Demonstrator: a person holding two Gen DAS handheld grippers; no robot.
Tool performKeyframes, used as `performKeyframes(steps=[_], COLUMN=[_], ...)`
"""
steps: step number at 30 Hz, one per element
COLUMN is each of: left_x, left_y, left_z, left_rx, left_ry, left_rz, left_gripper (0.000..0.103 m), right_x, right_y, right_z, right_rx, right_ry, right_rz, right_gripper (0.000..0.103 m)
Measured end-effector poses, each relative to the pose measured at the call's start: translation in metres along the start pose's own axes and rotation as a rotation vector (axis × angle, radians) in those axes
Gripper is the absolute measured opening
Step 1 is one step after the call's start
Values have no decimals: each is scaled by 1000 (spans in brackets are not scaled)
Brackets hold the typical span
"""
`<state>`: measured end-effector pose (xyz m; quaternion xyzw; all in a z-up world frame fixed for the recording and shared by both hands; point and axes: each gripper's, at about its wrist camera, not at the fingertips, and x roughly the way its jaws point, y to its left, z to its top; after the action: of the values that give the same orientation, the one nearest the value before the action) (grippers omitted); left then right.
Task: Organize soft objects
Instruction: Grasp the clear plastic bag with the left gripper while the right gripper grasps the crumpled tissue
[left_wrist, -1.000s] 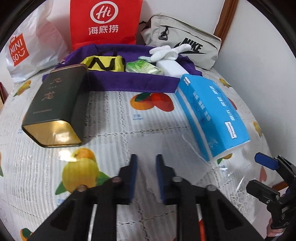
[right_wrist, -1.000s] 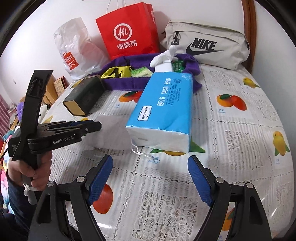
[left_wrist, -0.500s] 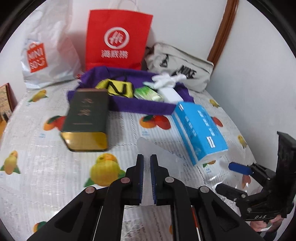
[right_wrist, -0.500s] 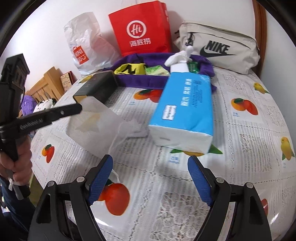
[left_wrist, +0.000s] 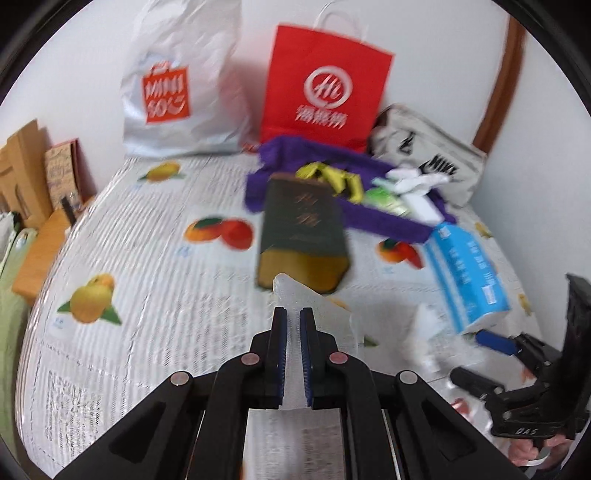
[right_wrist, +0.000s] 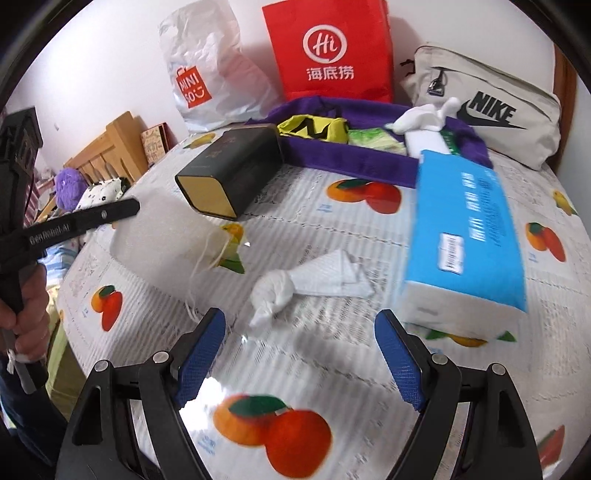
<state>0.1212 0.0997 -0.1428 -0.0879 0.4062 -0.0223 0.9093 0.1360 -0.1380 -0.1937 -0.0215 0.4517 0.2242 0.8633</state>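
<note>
My left gripper (left_wrist: 293, 321) is shut on a translucent white drawstring pouch (left_wrist: 314, 306) and holds it lifted above the table; in the right wrist view the pouch (right_wrist: 162, 236) hangs from the left gripper (right_wrist: 129, 208) at the left. A crumpled white tissue (right_wrist: 314, 282) lies on the table just ahead of my open, empty right gripper (right_wrist: 301, 339). A blue tissue pack (right_wrist: 469, 236) lies to its right. A purple fabric tray (right_wrist: 354, 158) behind holds a yellow bag, a green packet and white gloves.
A dark green and gold tin (right_wrist: 236, 173) lies on its side mid-table. A red paper bag (right_wrist: 332, 51), a white Miniso bag (right_wrist: 207, 81) and a beige Nike pouch (right_wrist: 491, 110) stand along the back wall. The table's left edge drops off by wooden furniture (right_wrist: 110, 147).
My left gripper closed on the pouch and lifted it up and leftward. A crumpled tissue that lay under it now shows on the table. The right gripper stayed open and shifted left.
</note>
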Motion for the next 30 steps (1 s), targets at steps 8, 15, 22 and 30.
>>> performKeyframes(steps=[8,15,22,30], left_x=[29,26,31,51], left_y=[36,46,21,-1], left_z=[-14,-18,-21,-33], left_rx=[-59,-65,9,28], left_ry=[72,61,70,127], left_rz=[33,27,23,45], left_gripper=[8,44,67,91], right_x=[31,54,50,28], right_y=[20,26,22,8], right_z=[12,14,13,2], right_rx=[-37,-78,-96,-86], right_ry=[24,47,29,18], right_rz=[-63,-142,-137,-90], right_gripper=[82,68,34,24])
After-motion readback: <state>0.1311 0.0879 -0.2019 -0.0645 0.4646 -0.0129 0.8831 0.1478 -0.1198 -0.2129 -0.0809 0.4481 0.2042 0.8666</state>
